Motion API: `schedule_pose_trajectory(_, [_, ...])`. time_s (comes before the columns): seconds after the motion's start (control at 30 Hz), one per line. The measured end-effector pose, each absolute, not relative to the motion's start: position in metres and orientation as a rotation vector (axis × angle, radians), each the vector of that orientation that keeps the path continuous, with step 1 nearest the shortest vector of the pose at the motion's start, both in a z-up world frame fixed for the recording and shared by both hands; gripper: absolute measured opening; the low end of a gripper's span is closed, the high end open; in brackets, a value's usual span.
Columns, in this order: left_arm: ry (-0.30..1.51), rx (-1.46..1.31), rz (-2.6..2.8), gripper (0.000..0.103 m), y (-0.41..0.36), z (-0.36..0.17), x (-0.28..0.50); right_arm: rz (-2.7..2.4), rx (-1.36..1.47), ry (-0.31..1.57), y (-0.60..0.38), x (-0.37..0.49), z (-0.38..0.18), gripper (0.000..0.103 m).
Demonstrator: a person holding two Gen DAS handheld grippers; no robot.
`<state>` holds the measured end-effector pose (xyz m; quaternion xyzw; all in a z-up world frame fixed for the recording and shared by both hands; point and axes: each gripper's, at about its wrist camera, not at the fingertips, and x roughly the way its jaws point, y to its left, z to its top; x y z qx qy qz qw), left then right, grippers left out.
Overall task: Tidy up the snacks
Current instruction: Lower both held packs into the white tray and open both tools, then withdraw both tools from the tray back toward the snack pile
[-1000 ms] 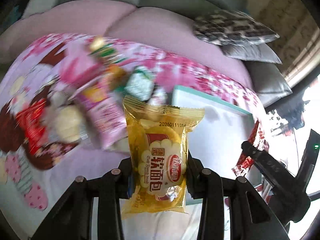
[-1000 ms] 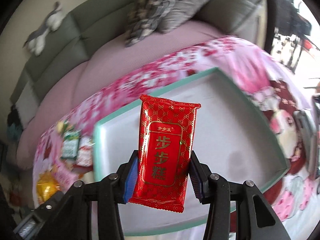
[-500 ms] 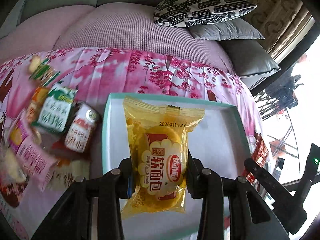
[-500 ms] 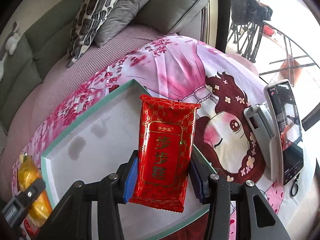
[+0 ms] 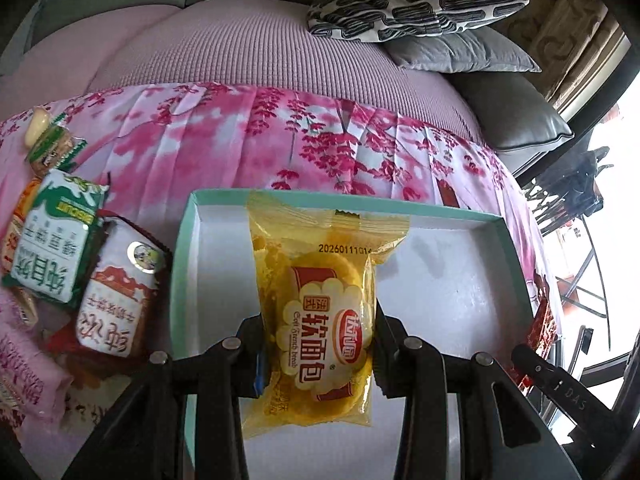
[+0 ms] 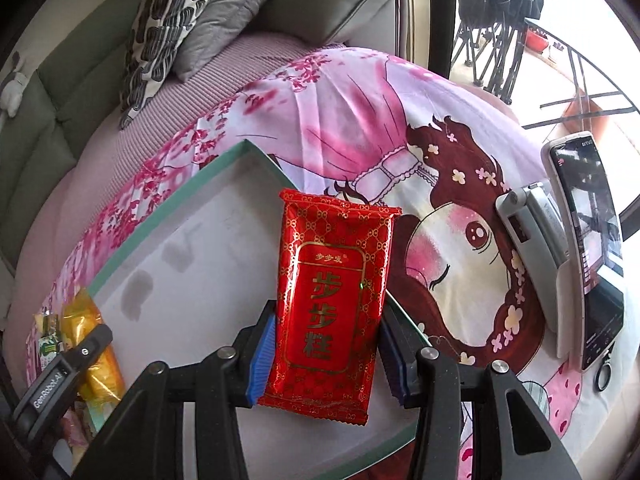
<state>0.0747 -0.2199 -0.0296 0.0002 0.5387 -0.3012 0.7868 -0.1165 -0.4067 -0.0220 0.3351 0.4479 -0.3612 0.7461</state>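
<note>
The left wrist view looks forward along its own tool (image 5: 318,354) from close above the near edge of the teal-rimmed tray (image 5: 180,280), facing the sofa (image 5: 248,44) and its patterned cushion (image 5: 416,4), with a heap of snack packets (image 5: 80,264) at its left edge; the right wrist view sits just as close over the tray's (image 6: 168,204) right side, looks along its own tool (image 6: 326,350), and faces further right, toward a phone on a stand (image 6: 584,248) and the window. Both views share the tray, the pink printed cloth (image 5: 240,136), the sofa and the cushion (image 6: 168,24); each also catches the other tool at its edge.
</note>
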Motion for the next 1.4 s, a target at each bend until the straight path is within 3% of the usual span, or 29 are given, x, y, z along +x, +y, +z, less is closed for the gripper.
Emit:
schedule_pose_trajectory(0.37, [1.142, 0.048, -0.637, 0.043, -0.229, -0.032, 0.070, -0.792, 0.731, 0.984, -0.406, -0.115, -0.024, 0.050])
schedule_pose_trajectory(0.43, [1.136, 0.051, -0.636, 0.056, -0.229, -0.029, 0.069, -0.793, 0.727, 0.980, -0.405, -0.115, -0.023, 0.050])
schedule_pose_trajectory(0.57, [1.133, 0.058, -0.625, 0.060, -0.229, -0.025, 0.068, -0.793, 0.723, 0.964, -0.405, -0.116, -0.020, 0.051])
schedule_pose_trajectory(0.67, [1.136, 0.049, -0.625, 0.076, -0.228, -0.021, 0.067, -0.789, 0.723, 0.966, -0.406, -0.115, -0.020, 0.053])
schedule_pose_trajectory(1.1, [1.043, 0.031, -0.555, 0.101, -0.208, 0.005, 0.063, -0.747, 0.704, 0.867, -0.400, -0.114, 0.003, 0.103])
schedule_pose_trajectory(1.4, [0.917, 0.014, -0.465, 0.103, -0.174, 0.018, 0.060, -0.647, 0.672, 0.841, -0.386, -0.102, 0.013, 0.103])
